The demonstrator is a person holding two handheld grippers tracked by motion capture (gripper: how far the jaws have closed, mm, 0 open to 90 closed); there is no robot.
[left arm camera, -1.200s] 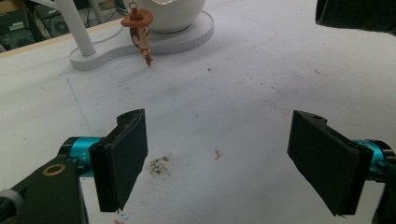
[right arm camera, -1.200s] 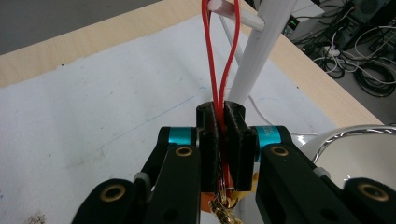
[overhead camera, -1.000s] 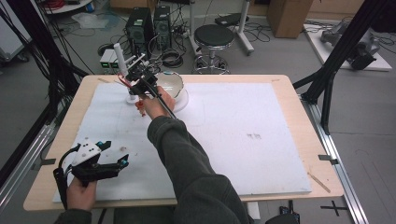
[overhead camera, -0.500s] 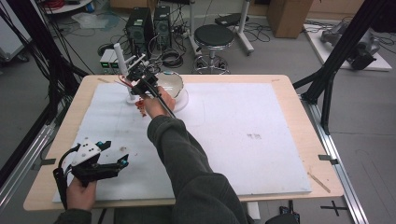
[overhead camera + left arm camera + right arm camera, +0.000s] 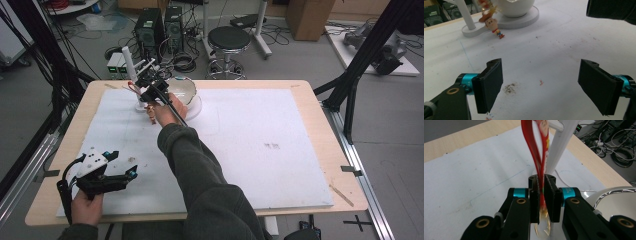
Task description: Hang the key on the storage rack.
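At the near left corner of the white mat (image 5: 280, 125), the left gripper (image 5: 122, 172) rested low in the person's hand, its jaws wide apart with nothing between them. Farther along, at the far left of the mat, the right gripper (image 5: 541, 195) was clenched on a red strap (image 5: 534, 147) (a small figure toy (image 5: 492, 25) hung under it), just beside the white stand (image 5: 469, 22) and the white bowl (image 5: 184, 90).

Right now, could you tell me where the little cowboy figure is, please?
In the high view, the cowboy figure hangs at the table's far left on a red strap gripped by the right gripper, beside the white stand.
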